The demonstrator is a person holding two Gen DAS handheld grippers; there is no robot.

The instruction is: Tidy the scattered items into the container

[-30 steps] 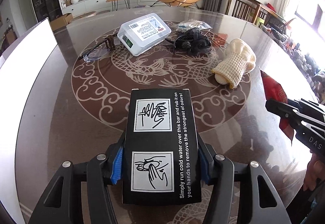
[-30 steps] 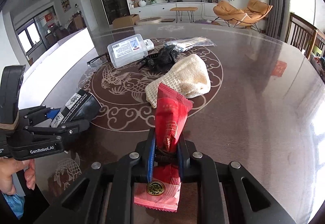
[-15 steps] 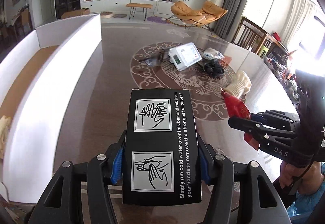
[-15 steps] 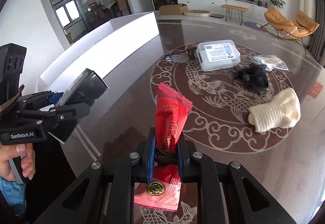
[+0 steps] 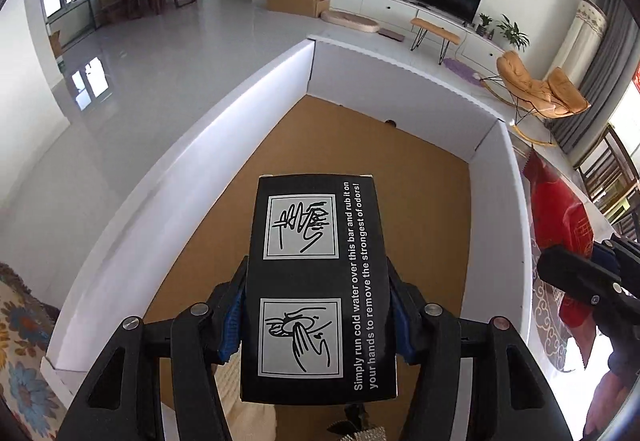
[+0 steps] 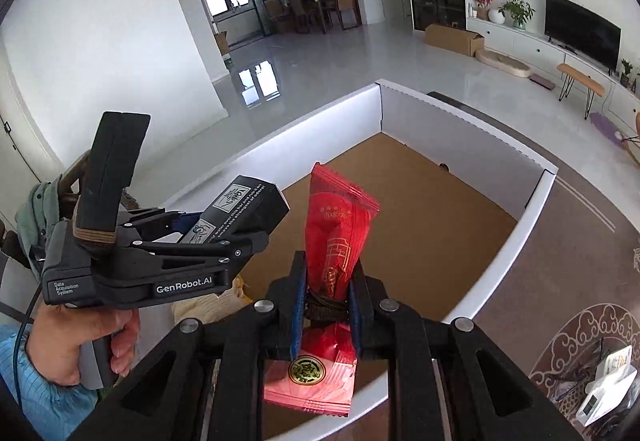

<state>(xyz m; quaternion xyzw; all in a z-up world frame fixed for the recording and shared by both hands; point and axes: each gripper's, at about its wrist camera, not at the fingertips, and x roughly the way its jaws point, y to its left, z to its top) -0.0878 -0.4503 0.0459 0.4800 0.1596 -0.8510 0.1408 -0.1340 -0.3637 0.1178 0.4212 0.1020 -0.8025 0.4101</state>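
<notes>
1. Black box point(image 5: 318, 281): clamped across its long sides in the left gripper point(image 5: 318, 315), hanging over the brown floor of the white container point(image 5: 192, 177).
2. Looks stiff and light; flat card sides suit the blue pads, probably no crush risk.
3. Red packet point(image 6: 334, 241): pinched at its waist in the right gripper point(image 6: 326, 311), pressed tight together, above the container's near edge.
4. Thin, crinkly, likely slippery film; best taken at the gathered middle.
5. Cream item low in the container, largely hidden.

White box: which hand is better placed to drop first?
Probably left. Its tongs hold the black soap-bar carton squarely above the white box's brown floor. The right tongs pinch the red packet nearer the box's near wall.
</notes>
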